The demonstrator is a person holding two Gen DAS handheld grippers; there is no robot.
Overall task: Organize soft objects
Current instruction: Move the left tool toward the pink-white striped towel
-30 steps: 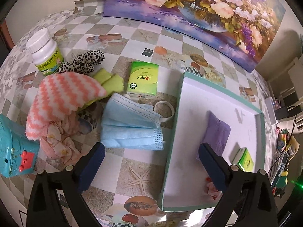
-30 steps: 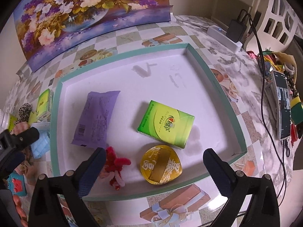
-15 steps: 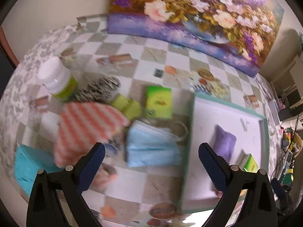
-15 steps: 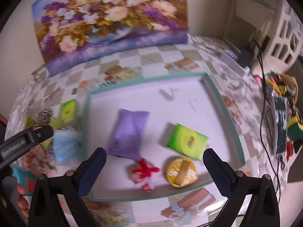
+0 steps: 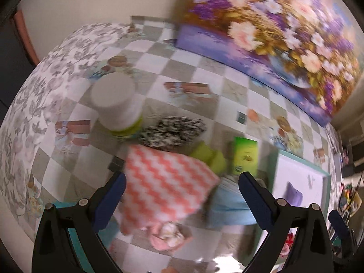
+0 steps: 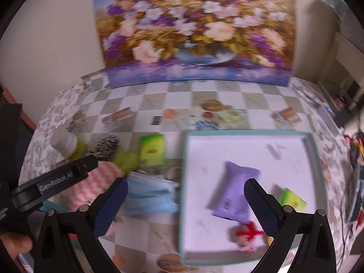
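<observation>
My left gripper (image 5: 182, 191) is open and empty above a pink-and-white zigzag cloth (image 5: 163, 184). Beside it lie a blue face mask (image 5: 229, 202), a black-and-white spotted soft item (image 5: 173, 129), yellow-green cloth (image 5: 209, 157) and a pink soft item (image 5: 166, 234). My right gripper (image 6: 185, 198) is open and empty over the left rim of the white tray (image 6: 184, 173). In the tray lie a purple packet (image 6: 234, 191), a green tissue pack (image 6: 292, 199) and a red soft toy (image 6: 248, 234). The mask (image 6: 150, 195) is left of the tray.
A white-capped bottle (image 5: 116, 104) stands at the back left of the pile. A second green tissue pack (image 5: 245, 157) lies on the table by the tray. A flower painting (image 6: 193, 31) leans on the wall. Cables and clutter (image 6: 355, 150) sit at the right edge.
Both grippers have pulled back and swung left. The left view now centres on the zigzag cloth rather than the mask. The right view now takes in the pile left of the tray.
</observation>
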